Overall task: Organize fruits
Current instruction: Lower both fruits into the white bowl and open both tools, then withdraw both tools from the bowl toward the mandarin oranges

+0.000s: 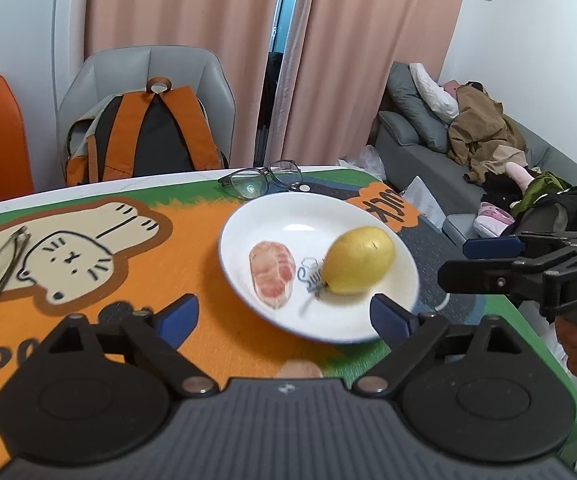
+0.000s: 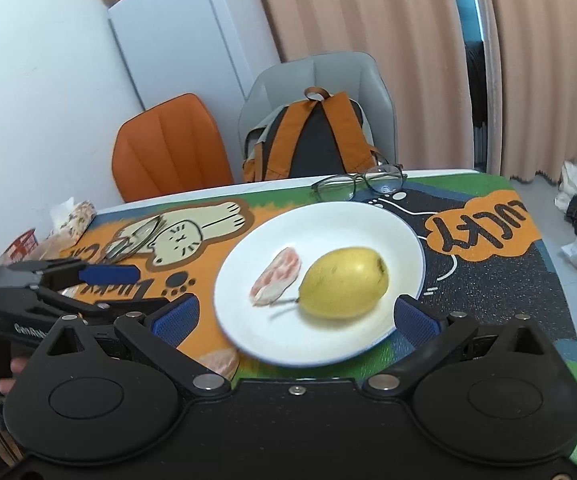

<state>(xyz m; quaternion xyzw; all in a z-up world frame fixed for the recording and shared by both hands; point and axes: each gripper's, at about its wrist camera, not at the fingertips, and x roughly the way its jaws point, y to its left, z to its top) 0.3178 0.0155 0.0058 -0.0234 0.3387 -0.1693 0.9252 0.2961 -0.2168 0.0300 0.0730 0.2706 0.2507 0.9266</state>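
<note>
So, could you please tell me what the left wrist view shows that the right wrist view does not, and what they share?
Only the left wrist view shows the grey sofa piled with clothes, and the right claw seen from the side.

Only the right wrist view shows the white cabinet, the snack packets at the table edge, and the left claw from the side.

Both show the white plate holding the yellow pear and a pink fruit slice, the glasses, and the backpack.
</note>
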